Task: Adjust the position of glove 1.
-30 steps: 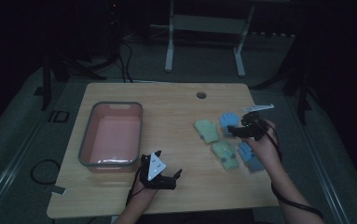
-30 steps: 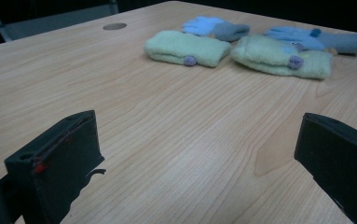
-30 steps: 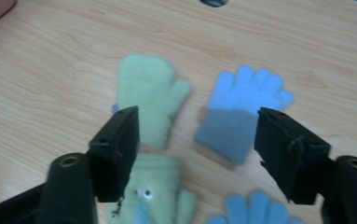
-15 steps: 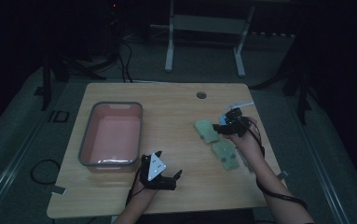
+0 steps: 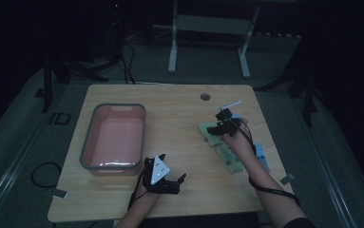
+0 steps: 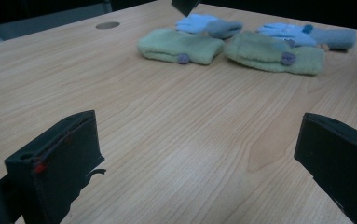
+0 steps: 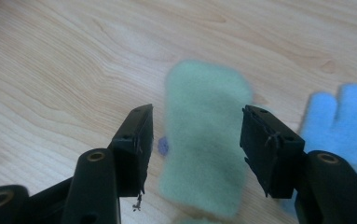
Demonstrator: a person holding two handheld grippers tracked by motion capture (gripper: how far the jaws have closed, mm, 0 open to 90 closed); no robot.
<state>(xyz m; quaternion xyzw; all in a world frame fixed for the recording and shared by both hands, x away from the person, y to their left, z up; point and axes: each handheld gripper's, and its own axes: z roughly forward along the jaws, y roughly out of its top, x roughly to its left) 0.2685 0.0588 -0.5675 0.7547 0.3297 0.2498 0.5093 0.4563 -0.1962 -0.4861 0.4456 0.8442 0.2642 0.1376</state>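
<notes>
While the right gripper (image 5: 216, 127) hangs over the far green mitten (image 5: 209, 133) in the high view, that mitten lies on the counter (image 5: 179, 109) well to the right of the pink tub (image 5: 114, 137), with a second green mitten (image 5: 231, 159) nearer the person and a blue glove (image 5: 260, 154) beyond it. The left gripper (image 5: 174, 182) rests just below the tub's near corner, touching nothing.

Over to the left gripper view: its jaws stand wide apart with bare wood between them, and the mittens lie well ahead, right of the tub's side of the counter.

Now the right gripper view: jaws half apart, and they have just been closing, straddling the green mitten (image 7: 204, 140) across its width without pressing it yet. A blue glove (image 7: 341, 128) sits just beside it. By the look of it, this fleece is light, soft and floppy, nothing fragile; pinching across the middle of the body should bunch enough cloth to lift.
</notes>
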